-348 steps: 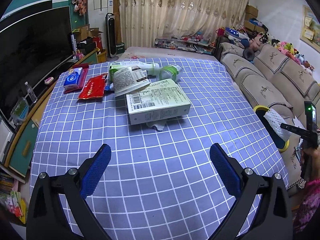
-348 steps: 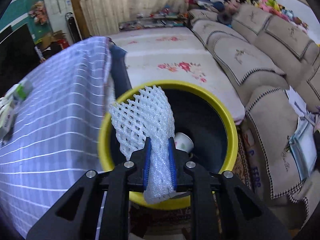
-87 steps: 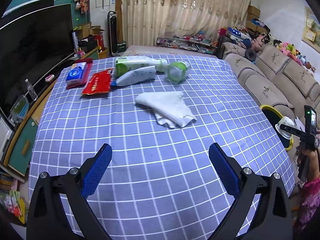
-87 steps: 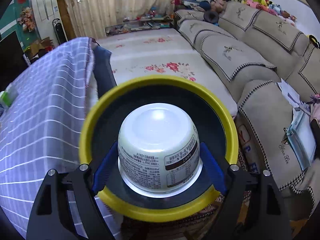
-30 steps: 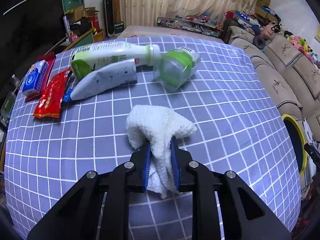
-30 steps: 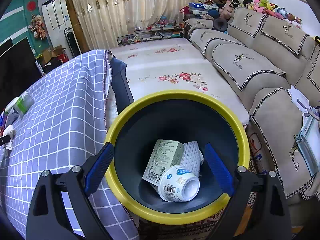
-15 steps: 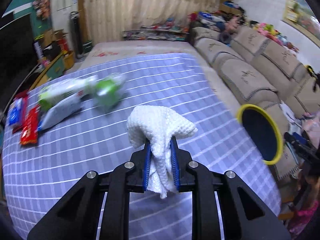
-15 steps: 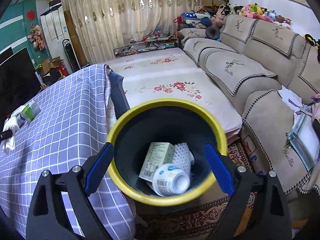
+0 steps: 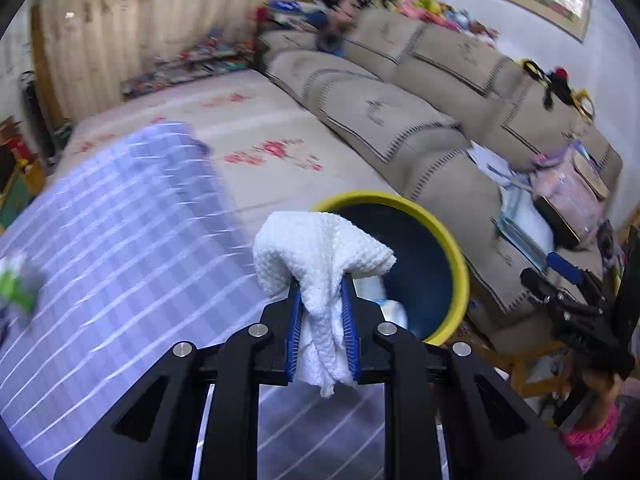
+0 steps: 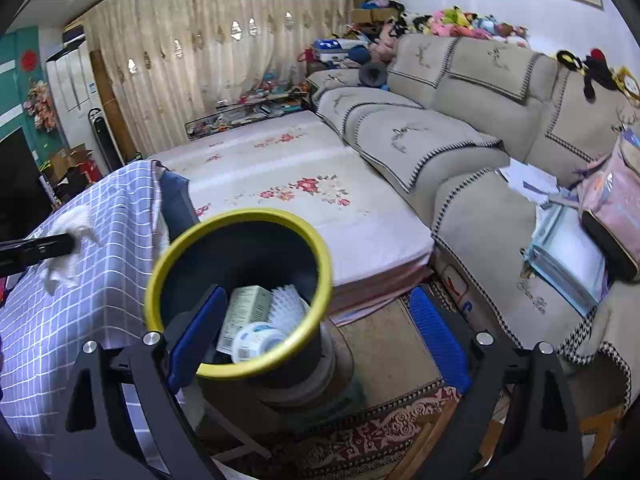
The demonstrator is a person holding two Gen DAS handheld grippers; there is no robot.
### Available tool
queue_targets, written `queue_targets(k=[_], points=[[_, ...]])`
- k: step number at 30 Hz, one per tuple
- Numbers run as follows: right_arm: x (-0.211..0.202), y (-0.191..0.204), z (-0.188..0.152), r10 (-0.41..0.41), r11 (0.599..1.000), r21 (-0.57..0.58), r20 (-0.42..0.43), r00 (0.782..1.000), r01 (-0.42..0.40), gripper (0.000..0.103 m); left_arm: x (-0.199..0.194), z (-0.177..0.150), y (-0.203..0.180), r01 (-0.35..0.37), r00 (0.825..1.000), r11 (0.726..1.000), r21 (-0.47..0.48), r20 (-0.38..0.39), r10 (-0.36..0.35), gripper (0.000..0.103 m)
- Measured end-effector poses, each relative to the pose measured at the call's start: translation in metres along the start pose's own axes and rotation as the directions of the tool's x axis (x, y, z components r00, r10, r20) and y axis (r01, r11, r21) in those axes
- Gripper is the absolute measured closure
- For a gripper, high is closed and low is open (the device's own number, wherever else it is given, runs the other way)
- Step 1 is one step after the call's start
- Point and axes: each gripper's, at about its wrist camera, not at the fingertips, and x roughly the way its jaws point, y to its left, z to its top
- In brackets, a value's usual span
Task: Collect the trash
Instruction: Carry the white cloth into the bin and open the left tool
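while the left gripper [image 9: 322,332] pinches the white cloth [image 9: 320,264] above the checked tablecloth [image 9: 120,240] near the yellow-rimmed bin [image 9: 448,240], the right gripper [image 10: 316,336] hangs wide apart over that bin, holding nothing.

We see a white waffle-textured cloth [image 9: 320,256], blue gripper pads [image 10: 436,334], a yellow-rimmed dark bin [image 10: 240,368], a purple white-checked tablecloth [image 10: 72,320], and a possibly green, blurred bottle [image 9: 16,288].

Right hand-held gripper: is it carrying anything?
No, the right hand-held gripper is open and empty, with the yellow-rimmed bin behind its fingers.
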Motion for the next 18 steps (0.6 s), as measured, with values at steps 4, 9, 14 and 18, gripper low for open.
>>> queue_targets(k=[4, 9, 14, 18], points=[[0.006, -0.017, -0.007, 0.000, 1.000, 0.027, -0.024, 1.000, 0.000, 0.015, 0.044, 0.016, -0.030, 0.039, 0.997, 0.999, 0.032, -0.067, -0.037, 0.083], [0.011, -0.029, -0.012, 0.006, 0.999, 0.045, -0.042, 0.999, -0.005, 0.015, 0.090, 0.024, -0.049, 0.029, 0.991, 0.998, 0.052, -0.131, -0.022, 0.075], [0.014, -0.037, -0.013, 0.013, 0.998, 0.062, -0.047, 0.999, -0.010, 0.015, 0.122, 0.029, -0.051, -0.015, 0.988, 0.998, 0.055, -0.155, 0.024, 0.038], [0.013, -0.038, -0.013, 0.015, 0.998, 0.063, -0.045, 0.999, -0.012, 0.015, 0.124, 0.027, -0.045, -0.013, 0.987, 0.999, 0.039, -0.158, 0.019, 0.036]])
